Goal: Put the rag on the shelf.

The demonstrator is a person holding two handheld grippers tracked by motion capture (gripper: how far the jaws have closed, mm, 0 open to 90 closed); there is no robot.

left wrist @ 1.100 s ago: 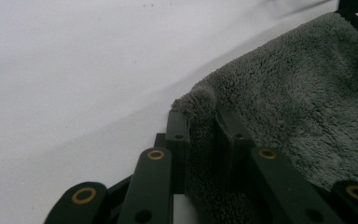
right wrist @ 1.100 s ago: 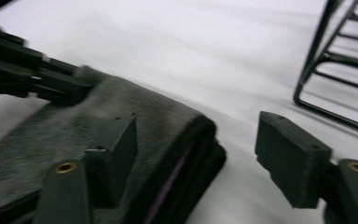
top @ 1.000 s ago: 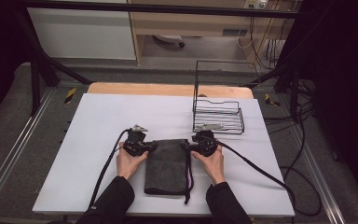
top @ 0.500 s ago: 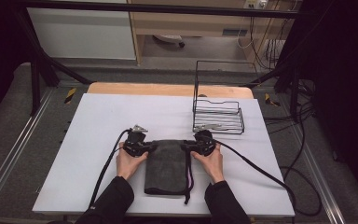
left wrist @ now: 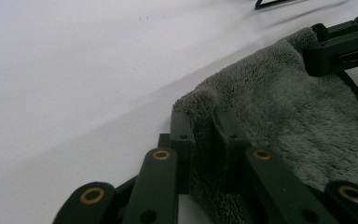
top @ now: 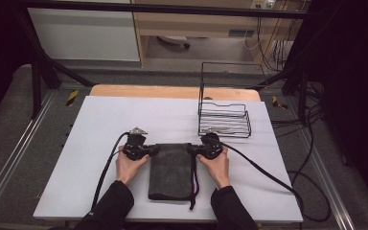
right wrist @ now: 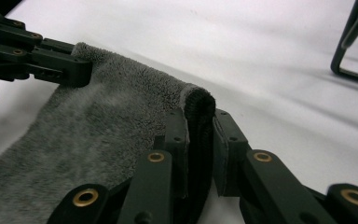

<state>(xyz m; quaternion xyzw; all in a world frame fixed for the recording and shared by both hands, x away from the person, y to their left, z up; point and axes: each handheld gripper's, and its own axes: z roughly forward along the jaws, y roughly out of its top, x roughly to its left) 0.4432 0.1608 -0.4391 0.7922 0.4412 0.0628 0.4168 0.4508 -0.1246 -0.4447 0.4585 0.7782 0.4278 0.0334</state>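
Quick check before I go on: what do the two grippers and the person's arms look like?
Both the left gripper and the right gripper are black, with flat linkage arms pinned by brass-coloured rivets. The left one carries a grey three-cornered plate on top. A black cable trails from each. The person wears dark long sleeves; the hands are bare.

A lab recording bay. A white tabletop (top: 124,120) stands on grey carpet between floor rails (top: 14,158). Black cables (top: 287,120) trail past dark curtains (top: 354,72).
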